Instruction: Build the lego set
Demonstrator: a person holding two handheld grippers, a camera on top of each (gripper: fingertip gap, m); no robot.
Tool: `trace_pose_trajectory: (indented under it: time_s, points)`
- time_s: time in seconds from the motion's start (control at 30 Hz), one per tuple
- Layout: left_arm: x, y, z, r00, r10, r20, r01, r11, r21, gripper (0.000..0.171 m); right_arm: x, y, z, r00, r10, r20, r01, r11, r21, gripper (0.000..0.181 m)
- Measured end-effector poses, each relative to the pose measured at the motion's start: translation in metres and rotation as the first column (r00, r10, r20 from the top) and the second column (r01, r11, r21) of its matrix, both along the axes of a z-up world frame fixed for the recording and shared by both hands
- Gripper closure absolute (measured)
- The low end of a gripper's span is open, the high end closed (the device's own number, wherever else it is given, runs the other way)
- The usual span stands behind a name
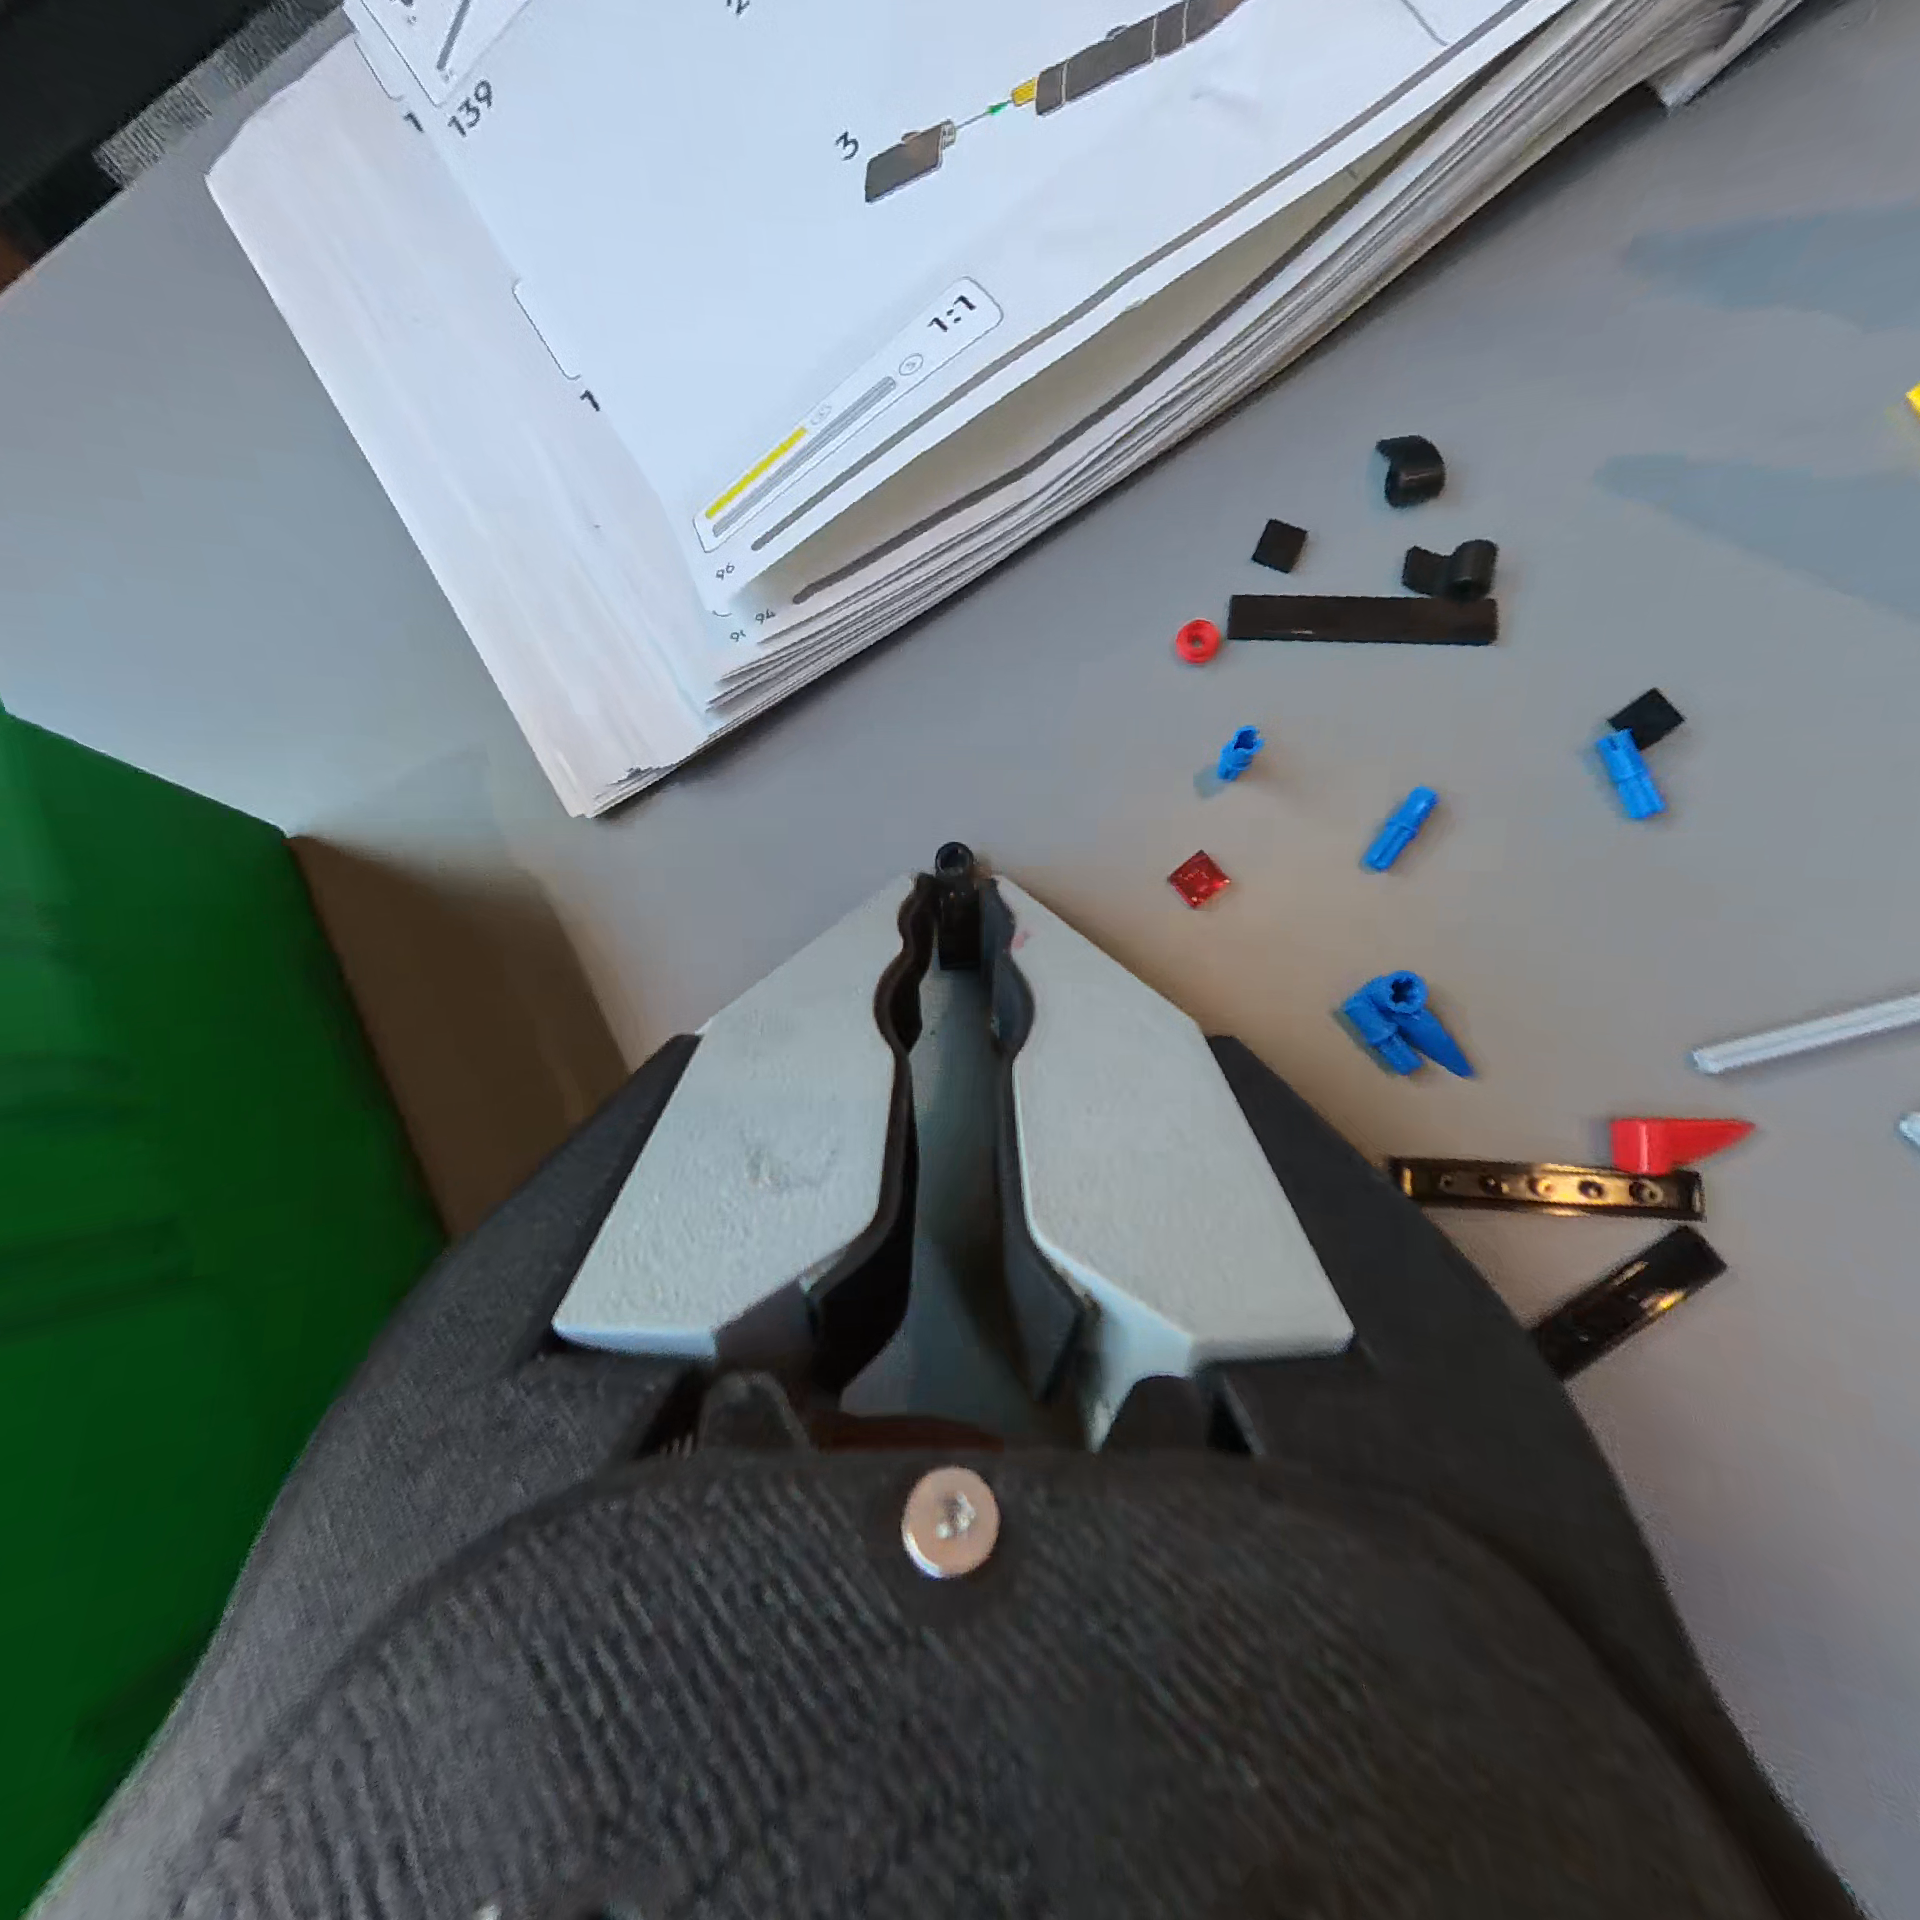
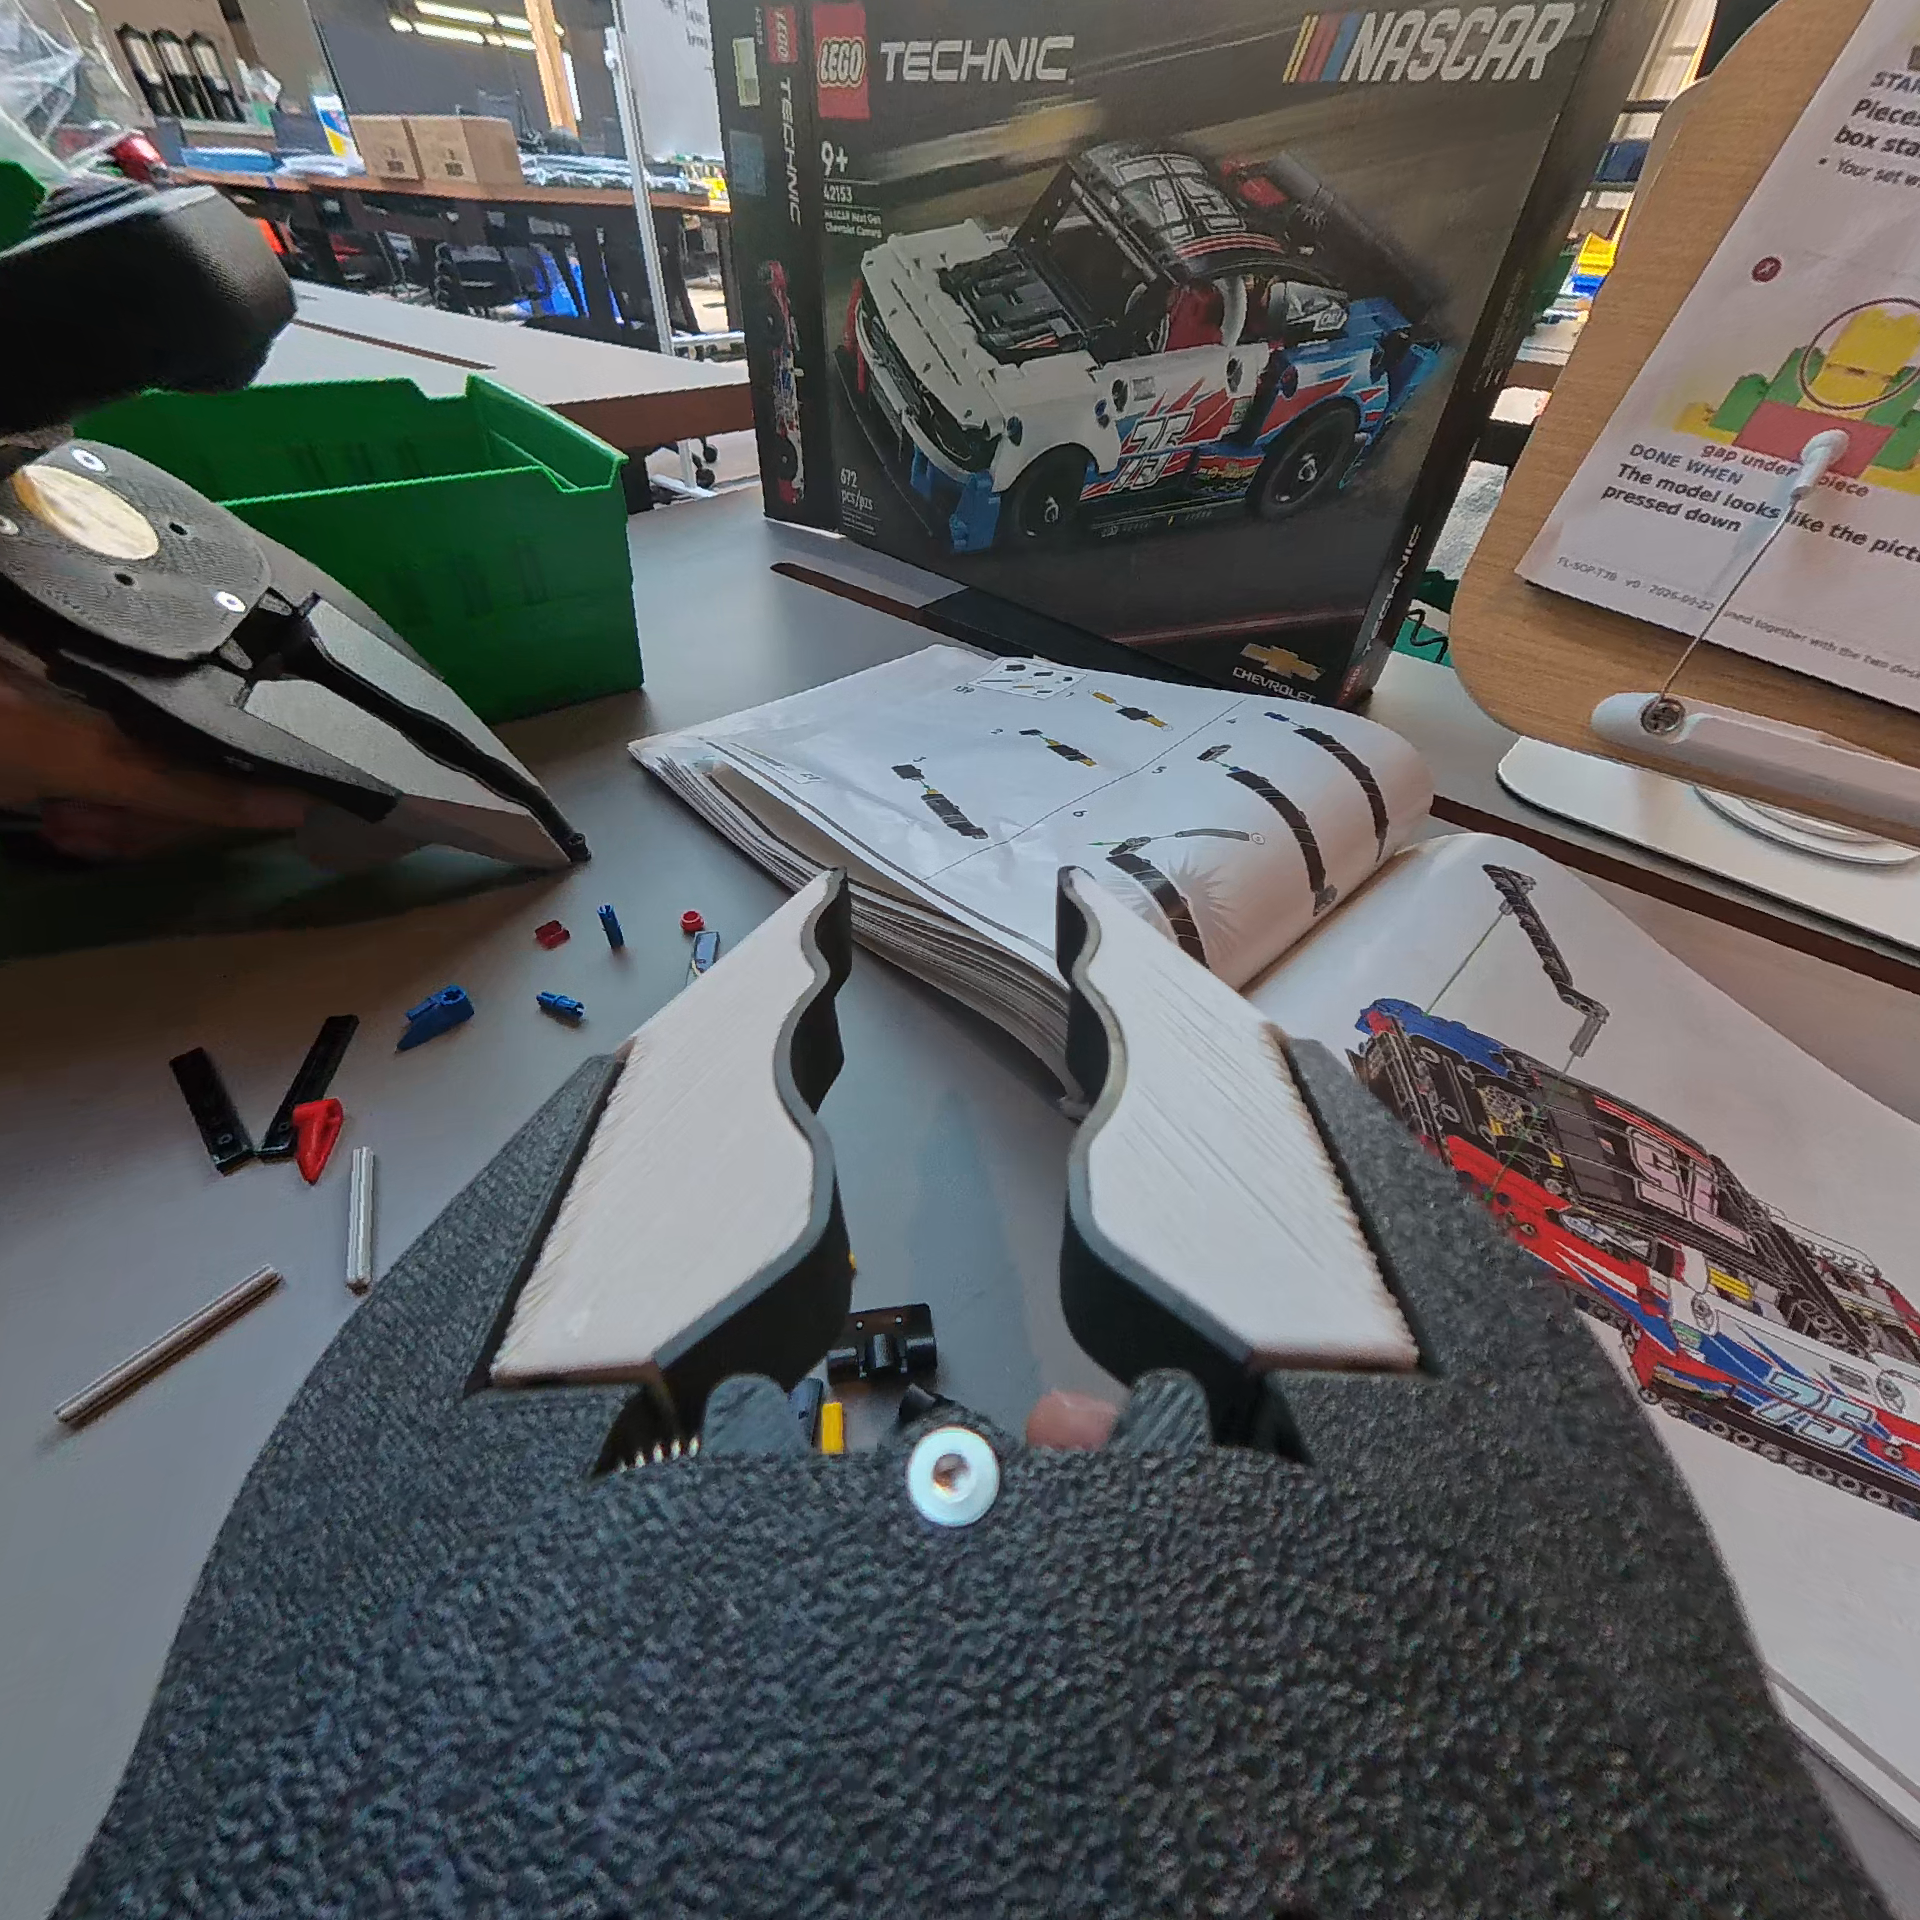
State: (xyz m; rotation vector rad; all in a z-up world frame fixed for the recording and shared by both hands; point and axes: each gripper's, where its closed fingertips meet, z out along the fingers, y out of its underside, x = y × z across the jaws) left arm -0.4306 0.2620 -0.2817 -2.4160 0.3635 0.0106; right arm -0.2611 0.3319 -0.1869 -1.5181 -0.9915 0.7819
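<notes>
My left gripper [image 1: 954, 902] is shut on a small black pin [image 1: 953, 868], whose round end sticks out past the fingertips, low over the grey table [image 1: 831, 769]. The right wrist view shows the same gripper [image 2: 575, 847] with its tip close to the table, the black pin [image 2: 578, 844] at its tip. My right gripper [image 2: 951, 914] is open and empty above the table, in front of the open instruction booklet [image 2: 1039, 790]. Loose pieces lie to the right of the left gripper: blue pins [image 1: 1397, 828], a red square tile [image 1: 1198, 879], a long black plate [image 1: 1361, 620] and a black beam [image 1: 1548, 1188].
The booklet [image 1: 727, 260] lies just beyond the left gripper. A green bin [image 2: 436, 520] stands at the left, the set's box [image 2: 1143, 312] at the back, a wooden stand with a sheet [image 2: 1714, 364] at the right. Grey axles [image 2: 166, 1343] lie near the front left. Spacing between my two grippers at the tips: around 20 cm. The right gripper is farther from the red square tile [image 1: 1198, 879], some 15 cm, than the left, some 4 cm. Seen from the right wrist view [image 2: 557, 934] as well. My left tips are roughly 8 cm from the long black plate [image 1: 1361, 620].
</notes>
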Motion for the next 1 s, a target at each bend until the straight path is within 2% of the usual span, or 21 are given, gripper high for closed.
trace_pose_trajectory:
  time_s: [0.07, 0.13, 0.17, 0.23, 0.27, 0.3, 0.37, 0.43, 0.47, 0.63, 0.67, 0.77, 0.83, 0.9, 1.0]
  points:
    - [0.003, 0.005, 0.007, 0.999, -0.031, -0.043, 0.033, 0.998, 0.044, 0.166, -0.002, -0.003, 0.000, 1.000, 0.011, 0.007, -0.011, 1.000, 0.006, 0.143]
    - [0.014, 0.011, 0.026, 0.992, -0.091, -0.088, 0.104, 0.981, 0.162, 0.166, -0.007, -0.009, -0.003, 0.999, 0.046, 0.027, -0.046, 0.999, 0.006, 0.143]
    - [0.027, 0.013, 0.040, 0.982, -0.150, -0.115, 0.174, 0.955, 0.241, 0.166, -0.011, -0.015, -0.005, 0.996, 0.077, 0.033, -0.077, 0.997, -0.004, 0.143]
    - [0.060, 0.010, 0.066, 0.933, -0.284, -0.222, 0.352, 0.850, 0.393, 0.166, -0.024, -0.038, -0.007, 0.977, 0.213, 0.010, -0.211, 0.975, -0.073, 0.151]
    - [0.072, 0.006, 0.077, 0.904, -0.309, -0.296, 0.418, 0.787, 0.454, 0.167, -0.031, -0.054, -0.006, 0.952, 0.304, -0.028, -0.305, 0.943, -0.134, 0.161]
    - [0.085, 0.001, 0.085, 0.871, -0.335, -0.360, 0.483, 0.721, 0.496, 0.167, -0.036, -0.069, -0.005, 0.924, 0.375, -0.078, -0.383, 0.901, -0.202, 0.162]
    - [0.114, -0.014, 0.096, 0.798, -0.406, -0.446, 0.602, 0.577, 0.552, 0.166, -0.043, -0.086, -0.001, 0.879, 0.447, -0.168, -0.477, 0.824, -0.306, 0.156]
    - [0.130, -0.025, 0.104, 0.754, -0.422, -0.503, 0.656, 0.479, 0.583, 0.167, -0.046, -0.093, 0.002, 0.855, 0.469, -0.222, -0.519, 0.778, -0.355, 0.156]
    - [0.131, -0.025, 0.106, 0.754, -0.399, -0.523, 0.657, 0.468, 0.590, 0.166, -0.045, -0.096, 0.006, 0.838, 0.483, -0.255, -0.546, 0.754, -0.365, 0.163]
    - [0.136, -0.031, 0.111, 0.745, -0.445, -0.497, 0.664, 0.426, 0.615, 0.166, -0.041, -0.110, 0.013, 0.755, 0.545, -0.364, -0.655, 0.629, -0.418, 0.171]
    - [0.136, -0.031, 0.109, 0.738, -0.447, -0.506, 0.673, 0.424, 0.606, 0.167, -0.041, -0.113, 0.014, 0.740, 0.555, -0.379, -0.672, 0.606, -0.426, 0.163]
    - [0.140, -0.033, 0.104, 0.714, -0.448, -0.537, 0.699, 0.422, 0.578, 0.167, -0.044, -0.114, 0.010, 0.746, 0.556, -0.368, -0.666, 0.599, -0.444, 0.167]
    - [0.141, -0.032, 0.103, 0.714, -0.436, -0.548, 0.700, 0.424, 0.574, 0.167, -0.043, -0.113, 0.009, 0.758, 0.552, -0.348, -0.652, 0.620, -0.436, 0.173]
    - [0.141, -0.032, 0.101, 0.732, -0.447, -0.515, 0.681, 0.452, 0.575, 0.166, -0.042, -0.110, 0.007, 0.777, 0.557, -0.295, -0.629, 0.655, -0.419, 0.174]
    - [0.130, -0.023, 0.101, 0.796, -0.420, -0.436, 0.606, 0.547, 0.578, 0.162, -0.033, -0.083, 0.001, 0.868, 0.490, -0.083, -0.488, 0.810, -0.326, 0.174]
